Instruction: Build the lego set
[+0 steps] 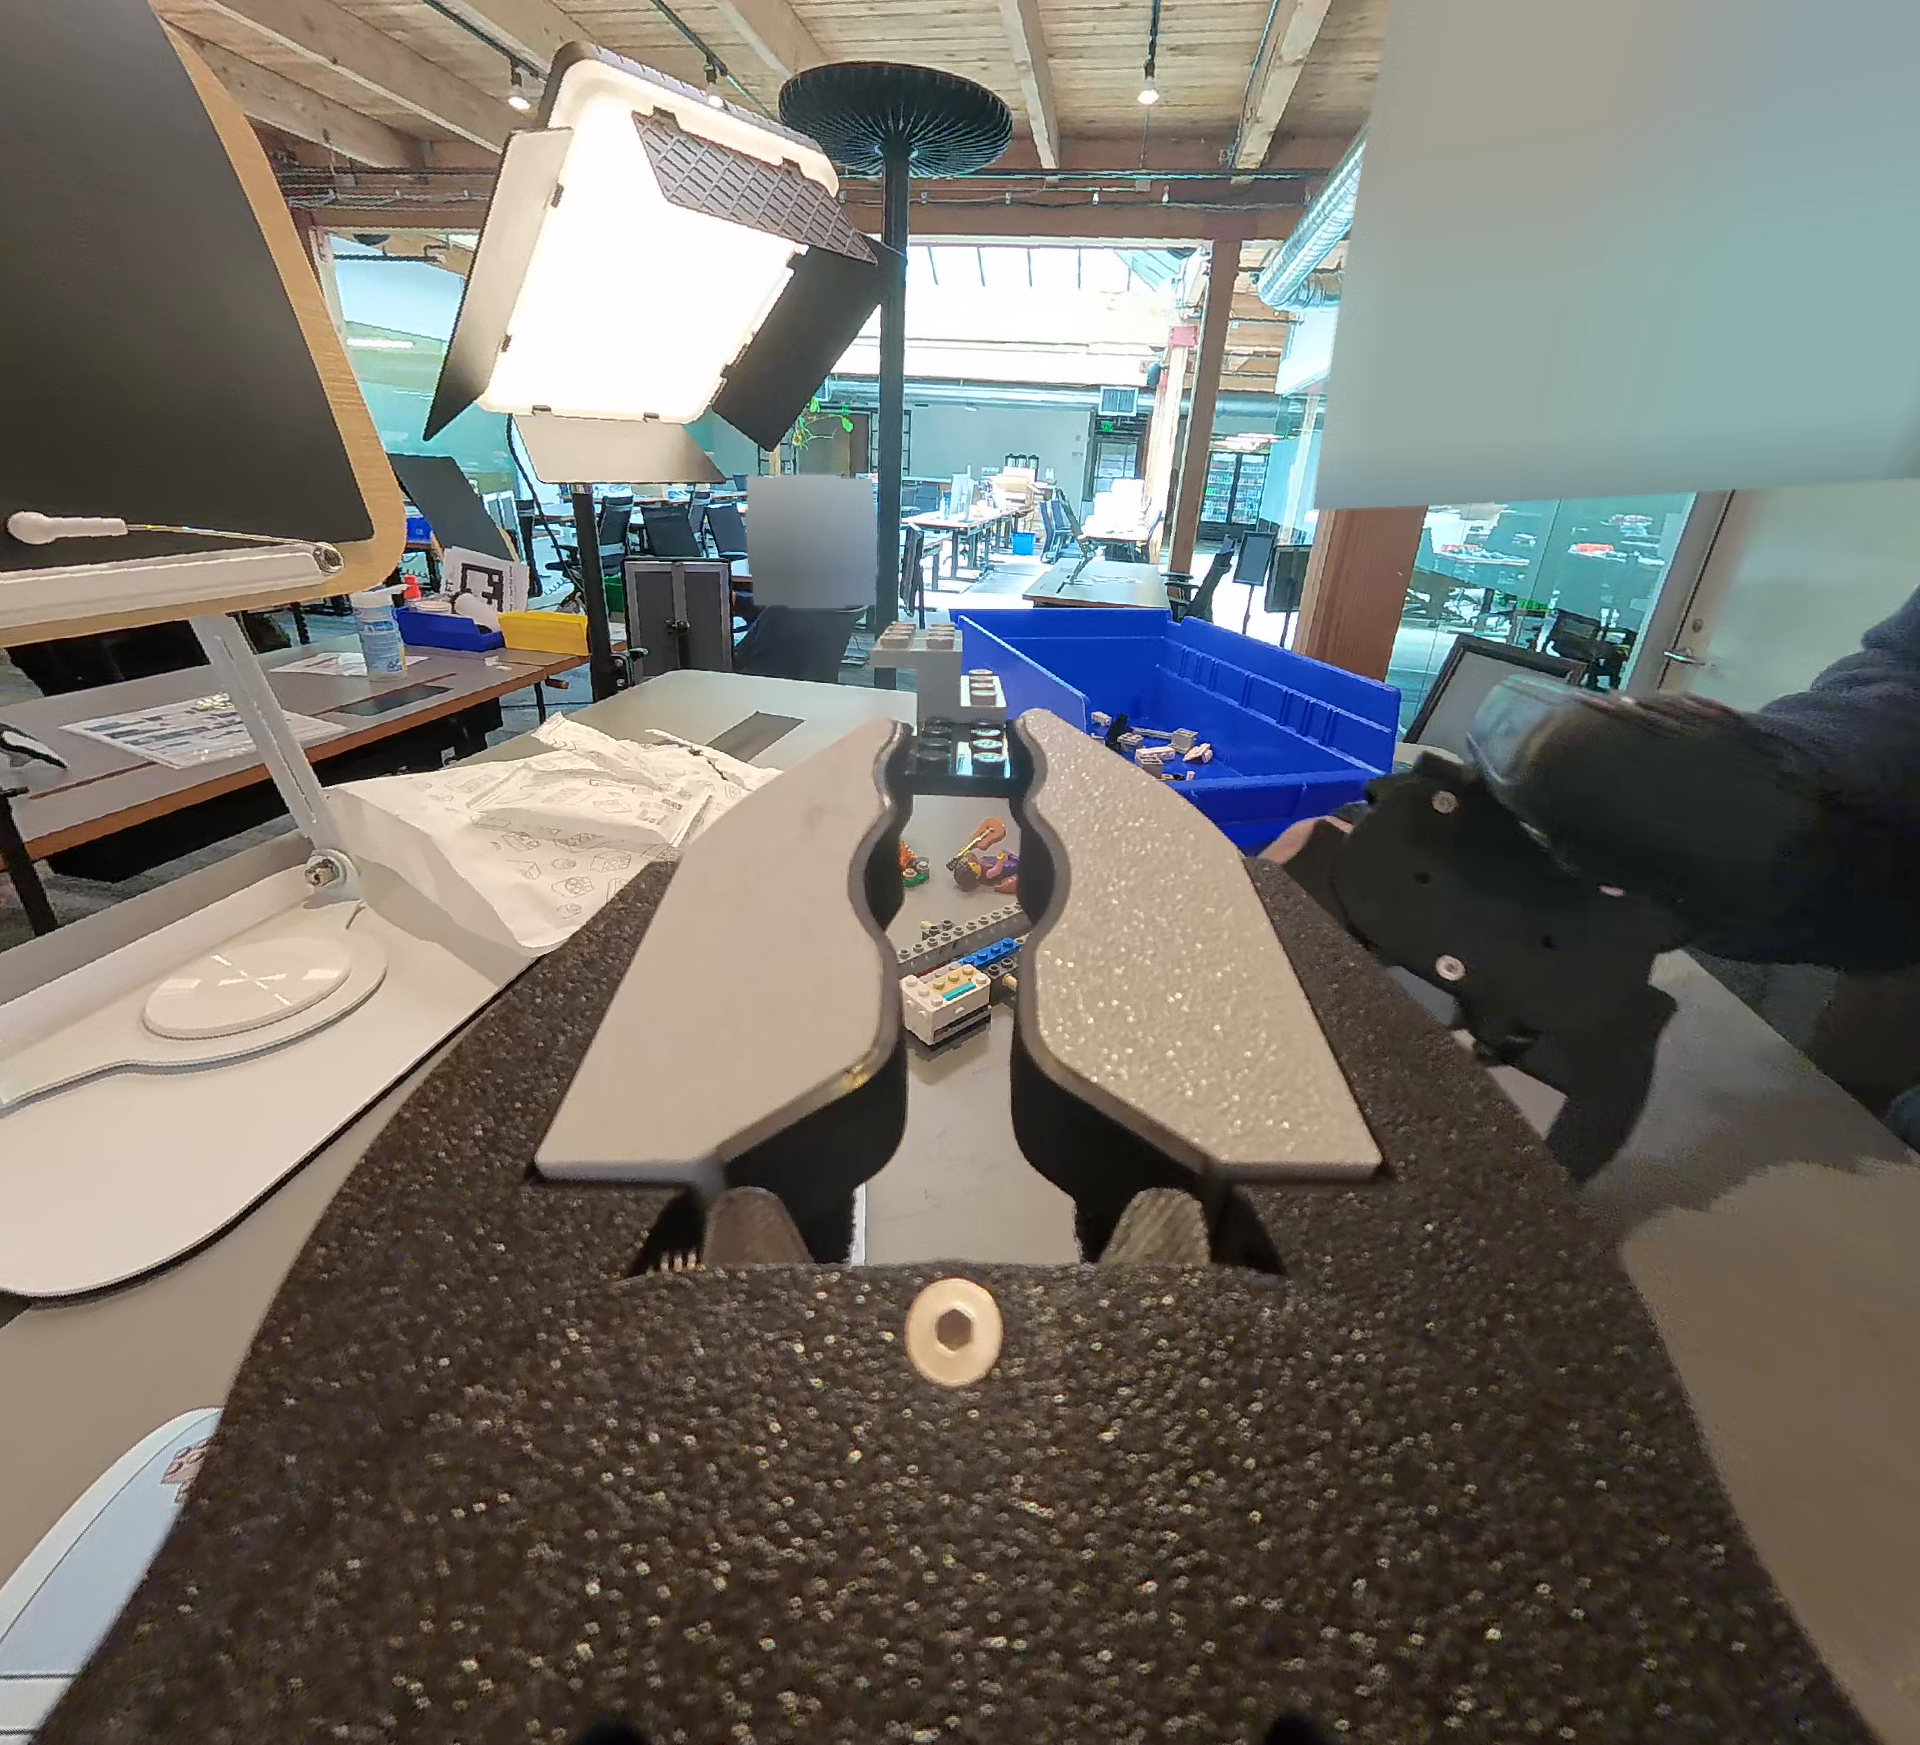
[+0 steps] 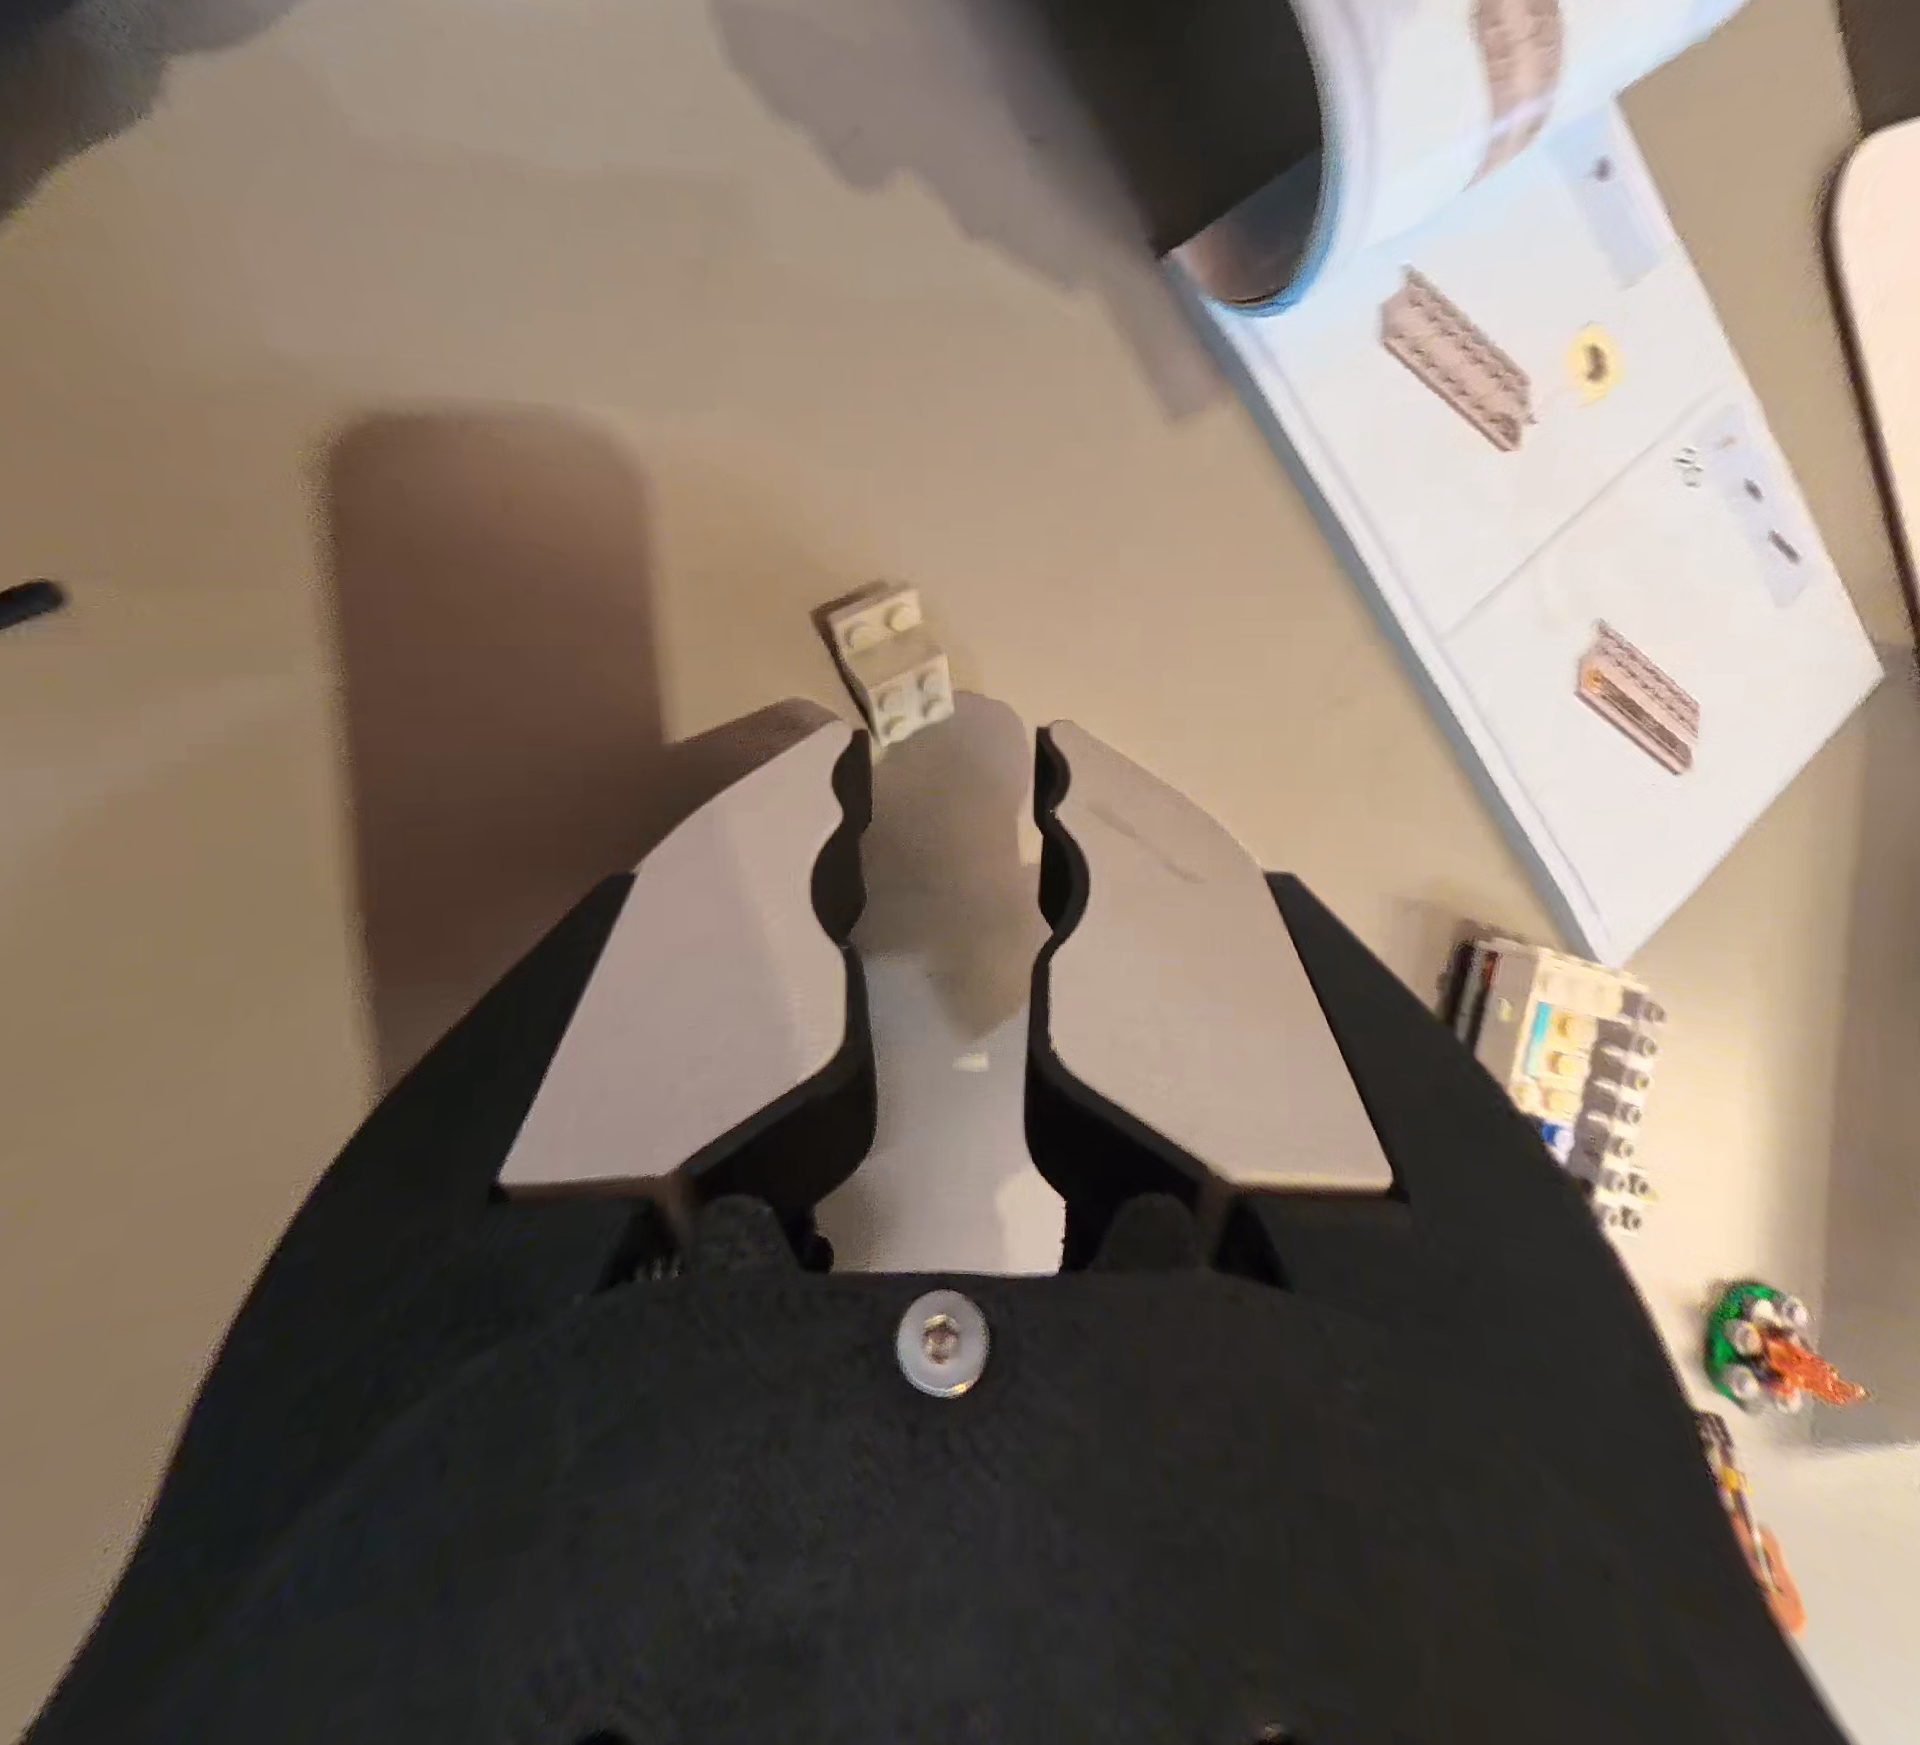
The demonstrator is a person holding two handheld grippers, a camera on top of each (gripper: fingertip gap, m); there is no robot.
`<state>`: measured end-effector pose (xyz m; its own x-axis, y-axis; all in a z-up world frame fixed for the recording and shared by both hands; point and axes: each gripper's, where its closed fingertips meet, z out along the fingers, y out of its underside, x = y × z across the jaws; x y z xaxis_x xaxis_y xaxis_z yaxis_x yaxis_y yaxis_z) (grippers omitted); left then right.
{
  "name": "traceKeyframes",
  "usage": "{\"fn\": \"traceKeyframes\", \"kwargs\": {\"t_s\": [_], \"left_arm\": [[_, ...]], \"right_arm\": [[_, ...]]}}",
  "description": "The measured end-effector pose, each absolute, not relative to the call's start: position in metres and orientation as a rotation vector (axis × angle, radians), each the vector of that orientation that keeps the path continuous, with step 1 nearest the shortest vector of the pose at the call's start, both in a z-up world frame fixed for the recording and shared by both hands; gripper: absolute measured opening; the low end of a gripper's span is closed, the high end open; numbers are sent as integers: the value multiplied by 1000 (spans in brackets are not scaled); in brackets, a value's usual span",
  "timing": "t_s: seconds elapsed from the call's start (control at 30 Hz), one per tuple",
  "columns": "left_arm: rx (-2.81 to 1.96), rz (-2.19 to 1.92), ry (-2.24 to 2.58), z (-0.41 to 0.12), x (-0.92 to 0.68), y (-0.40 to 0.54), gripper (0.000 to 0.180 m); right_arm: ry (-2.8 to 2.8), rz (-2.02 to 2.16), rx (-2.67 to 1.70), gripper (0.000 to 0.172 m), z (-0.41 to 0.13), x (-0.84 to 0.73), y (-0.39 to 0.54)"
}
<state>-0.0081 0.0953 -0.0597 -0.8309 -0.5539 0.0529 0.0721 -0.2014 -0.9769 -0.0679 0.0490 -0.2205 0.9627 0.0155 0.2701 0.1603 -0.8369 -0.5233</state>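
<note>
My left gripper [image 1: 961, 750] is shut on a black studded plate [image 1: 961, 753] that carries a light grey brick assembly [image 1: 940, 672] on its far end; I hold it up above the table. My right gripper [image 2: 951, 739] is open with nothing between its fingers. It points down at the tan table [image 2: 520, 293], and a small light grey bracket brick [image 2: 891, 669] lies on the table just beyond the left fingertip [image 2: 831, 745], apart from the pads. The right gripper's black body [image 1: 1507, 874] shows at the right edge of the left wrist view.
A blue bin [image 1: 1226, 708] with loose bricks stands behind the left gripper. A minifigure [image 1: 987, 864] and a partly built model [image 1: 951, 994] lie on the table. An open instruction booklet [image 2: 1558, 448], the model [image 2: 1558, 1072] and a green piece [image 2: 1756, 1342] lie right of the right gripper. A paper bag [image 1: 540, 822] lies left. Spacing between my two grippers at the tips: around 20 cm. The left gripper is farther from the green piece [image 2: 1756, 1342], some 30 cm, than the right, some 25 cm.
</note>
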Motion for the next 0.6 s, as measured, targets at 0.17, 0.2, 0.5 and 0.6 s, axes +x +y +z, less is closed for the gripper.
{"fn": "traceKeyframes", "kwargs": {"t_s": [0.17,0.2,0.5,0.6], "left_arm": [[-565,-2084,1650,-59,-8,98,17],[-564,-2086,1646,-58,-8,98,17],[-558,-2090,1645,-57,-7,97,17],[-560,-2093,1647,-58,-7,97,17]], "right_arm": [[-21,-186,-2519,30,-211,-80,22],[-47,-140,-2497,31,-207,-90,14],[-185,-124,-2575,26,-230,-129,-22],[-178,-199,-2545,17,-228,-113,-16]]}}
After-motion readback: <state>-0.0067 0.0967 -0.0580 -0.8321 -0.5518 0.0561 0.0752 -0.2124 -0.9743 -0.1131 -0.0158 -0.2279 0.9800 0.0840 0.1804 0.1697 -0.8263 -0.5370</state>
